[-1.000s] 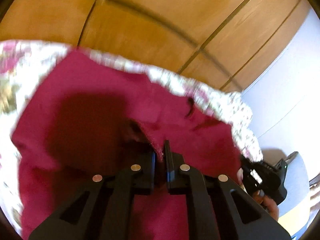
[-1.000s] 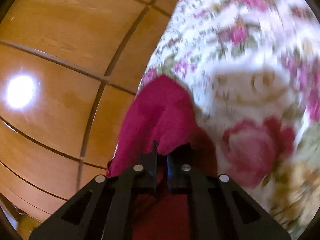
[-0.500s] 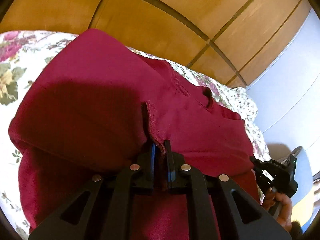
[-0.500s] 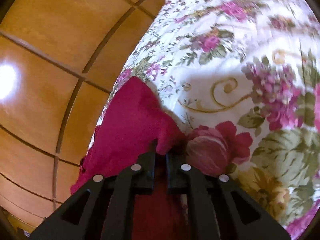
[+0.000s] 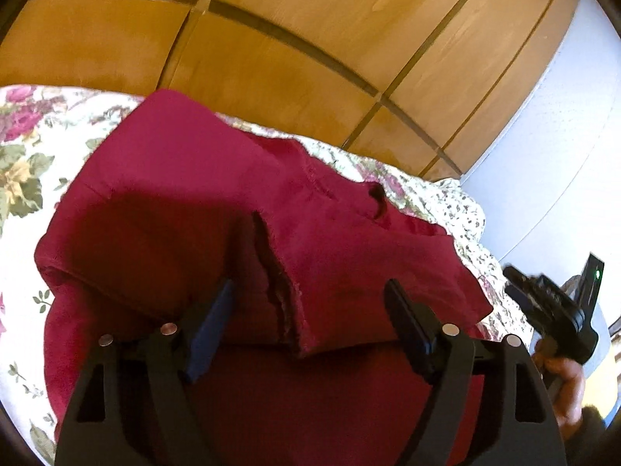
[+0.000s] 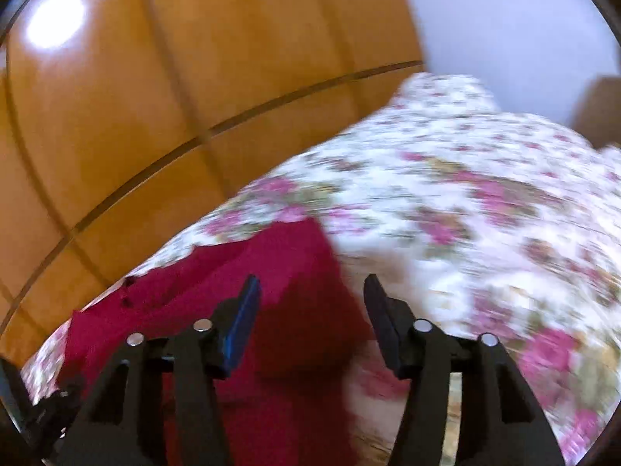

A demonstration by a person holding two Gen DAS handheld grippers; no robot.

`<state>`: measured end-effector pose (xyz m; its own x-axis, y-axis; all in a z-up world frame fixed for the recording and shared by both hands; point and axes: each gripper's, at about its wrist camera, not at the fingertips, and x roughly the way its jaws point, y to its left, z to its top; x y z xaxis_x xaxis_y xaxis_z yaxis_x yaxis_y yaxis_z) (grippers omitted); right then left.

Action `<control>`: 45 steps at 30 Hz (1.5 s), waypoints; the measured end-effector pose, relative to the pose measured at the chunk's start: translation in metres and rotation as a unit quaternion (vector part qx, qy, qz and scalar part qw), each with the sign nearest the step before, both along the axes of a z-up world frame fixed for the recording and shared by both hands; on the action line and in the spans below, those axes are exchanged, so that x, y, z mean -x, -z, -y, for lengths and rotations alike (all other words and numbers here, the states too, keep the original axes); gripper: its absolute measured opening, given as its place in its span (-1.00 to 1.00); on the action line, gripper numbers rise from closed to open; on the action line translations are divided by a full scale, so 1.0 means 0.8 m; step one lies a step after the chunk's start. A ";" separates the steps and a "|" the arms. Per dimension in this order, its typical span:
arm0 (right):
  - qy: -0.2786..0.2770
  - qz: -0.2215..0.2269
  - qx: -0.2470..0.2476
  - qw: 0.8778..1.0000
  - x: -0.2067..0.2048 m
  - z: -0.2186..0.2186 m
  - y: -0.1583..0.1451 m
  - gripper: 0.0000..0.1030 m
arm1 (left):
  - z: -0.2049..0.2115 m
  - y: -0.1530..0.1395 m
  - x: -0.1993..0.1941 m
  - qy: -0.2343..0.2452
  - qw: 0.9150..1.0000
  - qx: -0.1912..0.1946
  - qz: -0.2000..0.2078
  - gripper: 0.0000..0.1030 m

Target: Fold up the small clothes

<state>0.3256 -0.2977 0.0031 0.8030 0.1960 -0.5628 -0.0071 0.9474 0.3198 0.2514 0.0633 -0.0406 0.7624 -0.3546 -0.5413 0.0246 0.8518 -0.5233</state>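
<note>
The folded dark-red fabric garment point(image 5: 217, 209) is being released: both pairs of fingers are opening, nothing pinched. The left gripper point(image 5: 308, 310) and right gripper point(image 6: 310, 303) should be lifted clear without snagging the hem lying between the fingers.

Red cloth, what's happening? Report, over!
Left tongs and right tongs opening, nothing pinched. Red cloth folded on flowery sheet. Nothing in the way.
</note>
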 end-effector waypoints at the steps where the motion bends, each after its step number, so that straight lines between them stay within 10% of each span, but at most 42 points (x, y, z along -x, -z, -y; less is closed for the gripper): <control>1: -0.025 -0.004 0.018 1.000 -0.012 -0.012 0.001 -0.01 | 0.000 -0.001 0.000 0.001 1.000 -0.005 -0.002 0.53; 7: -0.113 -0.022 0.104 0.988 -0.069 -0.062 0.025 0.00 | 0.011 0.000 -0.003 0.010 0.999 -0.035 -0.007 0.67; 12: -0.024 -0.121 0.059 0.991 -0.117 -0.016 0.082 -0.22 | 0.023 0.004 -0.014 0.007 0.997 -0.074 -0.025 0.70; 16: 0.016 -0.119 0.036 0.992 -0.118 0.007 0.086 -0.38 | 0.030 0.005 -0.021 0.012 0.995 -0.098 -0.031 0.77; 22: 0.005 -0.065 0.049 0.997 -0.083 -0.010 0.055 0.56 | 0.027 0.007 -0.020 0.012 0.995 -0.093 -0.030 0.77; 30: -0.028 -0.055 0.148 0.987 -0.009 -0.047 0.049 0.59 | 0.026 0.007 -0.019 0.013 0.995 -0.093 -0.030 0.77; 45: 0.018 -0.091 0.084 0.992 0.022 -0.003 0.069 0.96 | 0.026 0.004 -0.015 0.013 0.995 -0.098 -0.026 0.78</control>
